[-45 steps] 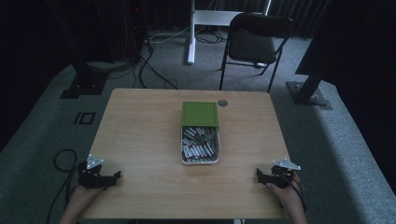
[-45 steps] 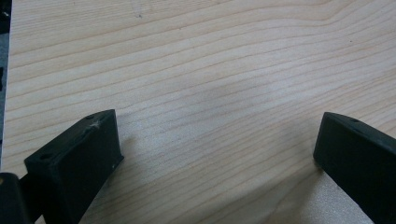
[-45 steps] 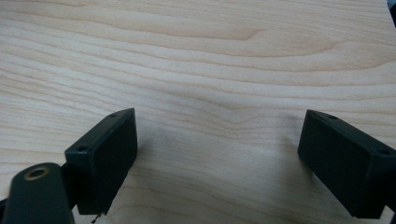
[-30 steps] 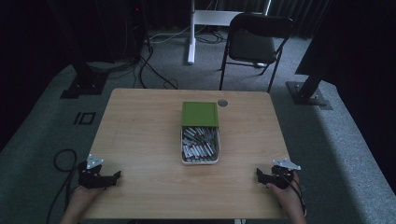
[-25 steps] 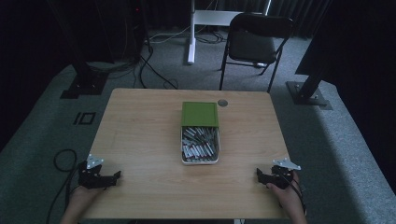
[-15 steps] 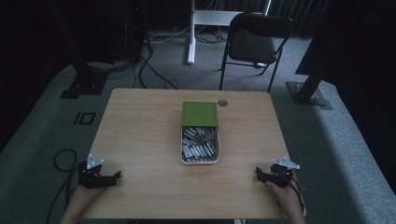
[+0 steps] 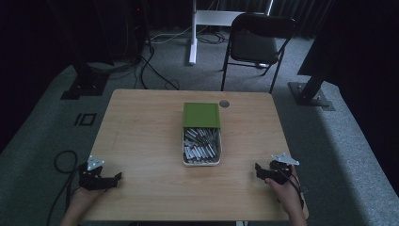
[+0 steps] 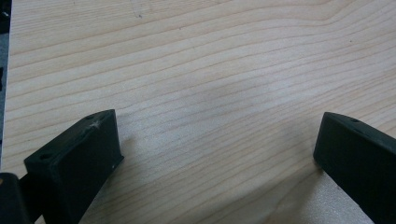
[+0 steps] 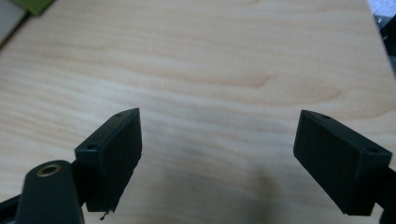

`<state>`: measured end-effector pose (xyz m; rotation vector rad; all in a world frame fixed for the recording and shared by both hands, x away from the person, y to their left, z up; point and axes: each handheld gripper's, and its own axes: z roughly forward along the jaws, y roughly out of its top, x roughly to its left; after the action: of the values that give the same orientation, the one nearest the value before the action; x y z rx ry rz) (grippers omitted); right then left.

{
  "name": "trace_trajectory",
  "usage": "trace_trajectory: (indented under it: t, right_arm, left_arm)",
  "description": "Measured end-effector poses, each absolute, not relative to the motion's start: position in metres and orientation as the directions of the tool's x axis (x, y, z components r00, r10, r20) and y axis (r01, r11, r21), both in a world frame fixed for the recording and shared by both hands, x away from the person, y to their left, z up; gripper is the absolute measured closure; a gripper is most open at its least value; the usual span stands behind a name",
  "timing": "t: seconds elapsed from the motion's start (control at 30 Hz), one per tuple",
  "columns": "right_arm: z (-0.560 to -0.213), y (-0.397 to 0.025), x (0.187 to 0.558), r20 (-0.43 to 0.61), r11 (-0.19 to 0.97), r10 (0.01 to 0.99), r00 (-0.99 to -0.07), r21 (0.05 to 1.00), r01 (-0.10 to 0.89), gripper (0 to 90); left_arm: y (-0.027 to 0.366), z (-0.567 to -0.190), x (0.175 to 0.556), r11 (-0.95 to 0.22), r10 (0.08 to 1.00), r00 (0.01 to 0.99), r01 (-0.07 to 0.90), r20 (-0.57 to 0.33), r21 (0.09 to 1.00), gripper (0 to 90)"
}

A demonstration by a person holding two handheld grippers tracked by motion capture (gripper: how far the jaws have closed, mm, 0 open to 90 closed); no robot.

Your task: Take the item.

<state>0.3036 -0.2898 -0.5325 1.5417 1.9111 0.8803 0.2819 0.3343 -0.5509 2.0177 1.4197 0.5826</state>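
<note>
A white tray (image 7: 184, 161) of several small silver and white pieces sits at the middle of the wooden table (image 7: 141, 127), with a green lid (image 7: 201, 115) lying over its far half. My left gripper (image 7: 114, 178) rests at the table's near left corner, jaws wide apart over bare wood (image 8: 210, 93). My right gripper (image 7: 258, 168) rests at the near right corner, also open, with only wood (image 9: 215, 93) between its jaws. A green corner of the lid (image 9: 32, 4) peeks in at the top left of the right gripper view.
A small round grey disc (image 7: 224, 103) lies near the table's far edge. A black folding chair (image 7: 256, 42) stands beyond the table. Black stand bases (image 7: 310, 96) and cables (image 7: 155, 70) lie on the grey floor.
</note>
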Motion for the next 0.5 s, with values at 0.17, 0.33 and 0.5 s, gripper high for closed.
trace_trajectory:
  t: [0.17,0.33,0.5]
  right_arm:
    - [-0.515,-0.282,0.307,-0.018,0.158,0.973,-0.232,0.782,0.603,16.8]
    - [-0.506,-0.275,0.311,-0.016,0.165,0.969,-0.247,0.786,0.596,16.8]
    - [-0.5,-0.267,0.315,0.011,0.147,0.966,-0.258,0.797,0.586,16.8]
  left_arm:
    - [0.334,-0.551,0.282,-0.25,0.943,0.333,0.681,0.014,0.688,1.3]
    - [0.334,-0.551,0.282,-0.249,0.943,0.332,0.681,0.013,0.689,1.4]
    - [0.334,-0.551,0.282,-0.249,0.943,0.332,0.681,0.013,0.689,1.4]
